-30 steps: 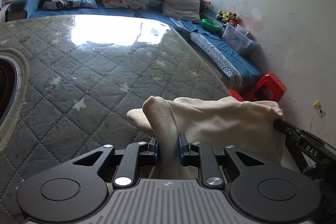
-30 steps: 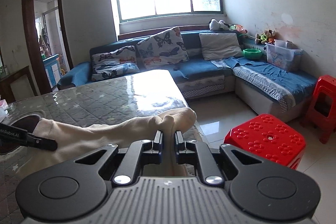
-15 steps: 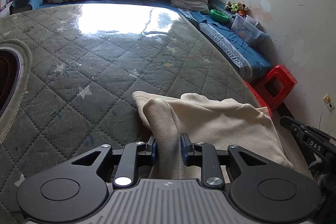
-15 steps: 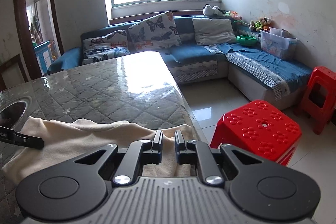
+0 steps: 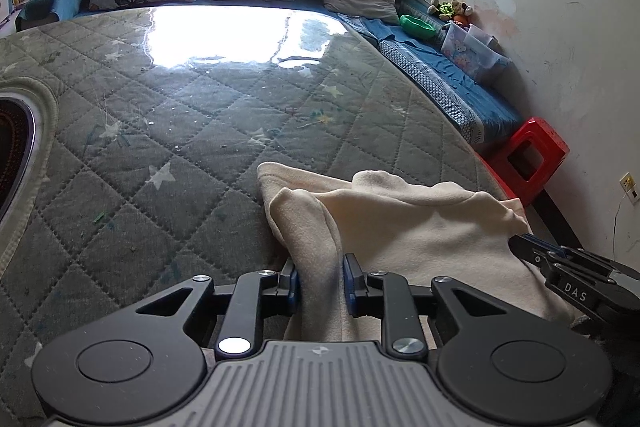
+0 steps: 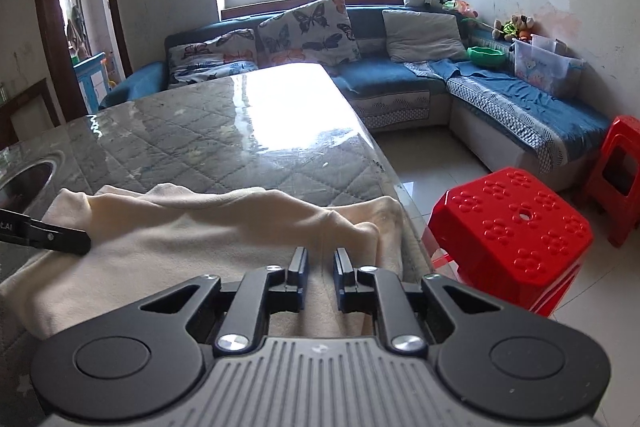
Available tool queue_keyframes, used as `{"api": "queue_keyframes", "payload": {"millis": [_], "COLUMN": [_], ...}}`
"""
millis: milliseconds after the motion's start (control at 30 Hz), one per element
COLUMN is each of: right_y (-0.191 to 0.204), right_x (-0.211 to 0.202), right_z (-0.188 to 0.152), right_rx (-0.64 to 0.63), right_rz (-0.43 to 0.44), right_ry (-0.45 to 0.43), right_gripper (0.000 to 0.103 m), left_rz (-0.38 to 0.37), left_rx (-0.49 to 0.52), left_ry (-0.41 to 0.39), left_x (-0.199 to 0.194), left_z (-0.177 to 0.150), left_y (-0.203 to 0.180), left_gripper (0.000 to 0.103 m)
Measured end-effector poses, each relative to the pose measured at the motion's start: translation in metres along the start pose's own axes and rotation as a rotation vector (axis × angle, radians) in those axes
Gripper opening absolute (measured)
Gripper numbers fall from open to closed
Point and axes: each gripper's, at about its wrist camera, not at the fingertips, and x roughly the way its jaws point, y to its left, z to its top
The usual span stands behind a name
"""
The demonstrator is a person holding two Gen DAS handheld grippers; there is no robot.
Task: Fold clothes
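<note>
Lowered onto the table [image 5: 168,131] — cream garment [image 5: 404,227], both tongs clamping it.

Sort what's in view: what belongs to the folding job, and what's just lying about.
Job:
cream garment
left tongs, gripping it
right tongs, gripping it
quilted table

Lying about:
red stools
butterfly cushions
green bowl
soft toys

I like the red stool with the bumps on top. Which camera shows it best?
The right wrist view: the red stool stands whole beside the table, bumpy top facing the camera. The left wrist view hides it behind the table edge and shows only the other, plainer stool by the wall.
</note>
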Motion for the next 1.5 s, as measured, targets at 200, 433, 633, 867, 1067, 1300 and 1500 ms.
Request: {"api": "queue_keyframes", "payload": {"millis": [200, 433, 633, 867, 1067, 1300, 1500], "right_y": [0.0, 0.006, 0.029, 0.054, 0.072, 0.087, 0.091], "right_x": [0.016, 0.035, 0.03, 0.036, 0.012, -0.013, -0.034], "right_z": [0.007, 0.023, 0.029, 0.029, 0.016, -0.006, -0.022], "right_rx": [-0.005, -0.033, -0.07, -0.103, -0.151, -0.182, -0.197], "right_rz": [-0.018, -0.044, 0.01, 0.037, 0.096, 0.136, 0.126], "right_ry": [0.001, 0.014, 0.003, 0.016, 0.012, 0.021, 0.007], "right_gripper": [0.013, 0.014, 0.02, 0.035, 0.038, 0.045, 0.051], "left_rz": [0.013, 0.016, 0.039, 0.071, 0.089, 0.104, 0.121], "left_rx": [0.001, -0.01, 0.028, 0.062, 0.087, 0.1, 0.12], "left_ry": [-0.014, -0.016, -0.029, -0.041, -0.049, -0.054, -0.063], "left_x": [0.008, 0.01, 0.001, -0.009, -0.016, -0.024, -0.032], "left_z": [0.007, 0.012, 0.005, -0.002, -0.012, -0.022, -0.03], "left_y": [0.002, 0.008, 0.009, 0.008, 0.006, 0.007, 0.005], "left_gripper": [0.025, 0.033, 0.046, 0.06, 0.064, 0.068, 0.072]}}
